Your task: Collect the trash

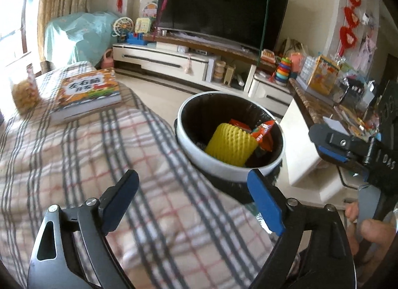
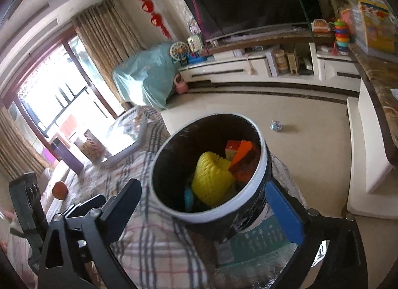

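Observation:
A round trash bin with a white rim (image 1: 225, 168) and a black liner stands beside the plaid-covered table (image 1: 99, 164). Inside it lie a yellow foam fruit net (image 1: 230, 144) and orange snack packaging (image 1: 263, 132). The right wrist view shows the same bin rim (image 2: 211, 214), the yellow net (image 2: 211, 182), the orange packaging (image 2: 242, 157) and a bit of blue trash (image 2: 189, 198). My left gripper (image 1: 196, 202) is open and empty over the table edge, just short of the bin. My right gripper (image 2: 211, 214) is open and empty, its jaws on either side of the bin's near rim.
A thick orange children's book (image 1: 87, 92) and a snack jar (image 1: 23, 92) lie on the table. A small crumpled wrapper (image 2: 276, 126) lies on the floor beyond the bin. An orange (image 2: 59, 189) sits on the table at left. A TV cabinet (image 1: 174, 61) with toys lines the far wall.

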The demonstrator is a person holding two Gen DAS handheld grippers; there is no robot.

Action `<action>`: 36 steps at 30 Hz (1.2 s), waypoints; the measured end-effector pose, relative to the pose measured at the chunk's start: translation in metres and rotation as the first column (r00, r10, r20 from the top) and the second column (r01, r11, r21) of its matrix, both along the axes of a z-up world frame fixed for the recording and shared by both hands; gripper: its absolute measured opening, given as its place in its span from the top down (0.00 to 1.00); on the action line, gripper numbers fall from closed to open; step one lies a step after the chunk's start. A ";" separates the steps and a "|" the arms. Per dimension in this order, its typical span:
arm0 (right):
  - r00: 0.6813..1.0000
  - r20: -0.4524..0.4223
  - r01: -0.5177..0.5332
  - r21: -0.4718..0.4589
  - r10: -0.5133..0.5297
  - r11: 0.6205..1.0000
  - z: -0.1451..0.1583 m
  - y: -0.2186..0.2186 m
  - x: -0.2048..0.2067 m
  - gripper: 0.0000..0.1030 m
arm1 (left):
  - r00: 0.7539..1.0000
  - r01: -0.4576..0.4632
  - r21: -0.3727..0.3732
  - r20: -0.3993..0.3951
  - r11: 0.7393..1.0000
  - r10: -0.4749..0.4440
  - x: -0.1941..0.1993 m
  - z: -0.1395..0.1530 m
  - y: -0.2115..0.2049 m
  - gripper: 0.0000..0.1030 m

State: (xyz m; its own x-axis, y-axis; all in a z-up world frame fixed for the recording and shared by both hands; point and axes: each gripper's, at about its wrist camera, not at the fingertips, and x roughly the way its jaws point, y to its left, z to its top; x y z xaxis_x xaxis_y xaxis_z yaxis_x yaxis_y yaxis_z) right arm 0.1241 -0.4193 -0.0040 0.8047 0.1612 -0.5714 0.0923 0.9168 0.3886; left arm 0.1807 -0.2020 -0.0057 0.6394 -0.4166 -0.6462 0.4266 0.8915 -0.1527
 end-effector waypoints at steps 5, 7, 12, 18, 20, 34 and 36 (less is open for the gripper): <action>1.000 0.025 0.019 -0.002 -0.019 1.000 -0.003 0.022 -0.029 0.02 | 0.999 -0.048 -0.022 0.017 0.999 0.048 -0.031 0.000 0.029 0.08; 0.998 0.048 0.036 0.007 -0.036 0.999 -0.003 0.027 -0.041 0.01 | 0.998 -0.067 -0.033 0.019 0.997 0.068 -0.039 -0.001 0.039 0.07; 0.996 0.065 0.058 -0.029 -0.056 0.998 -0.008 0.046 -0.065 0.01 | 0.992 -0.122 -0.047 0.033 0.991 0.123 -0.063 -0.003 0.059 0.07; 0.993 0.098 0.083 -0.127 -0.071 0.988 -0.013 0.068 -0.088 0.01 | 0.987 -0.131 -0.008 0.096 0.991 0.131 -0.093 -0.007 0.068 0.06; 0.990 0.120 0.098 -0.159 -0.079 0.982 -0.013 0.075 -0.096 0.00 | 0.983 -0.138 0.000 0.121 0.990 0.137 -0.102 -0.006 0.072 0.06; 0.940 0.334 0.160 -0.263 -0.066 0.951 0.002 0.102 -0.140 0.00 | 0.903 -0.249 -0.043 0.352 0.968 0.248 -0.156 0.007 0.101 0.00; 0.935 0.349 0.172 -0.280 -0.067 0.945 -0.002 0.107 -0.144 0.00 | 0.896 -0.259 -0.044 0.361 0.965 0.257 -0.158 0.004 0.102 0.00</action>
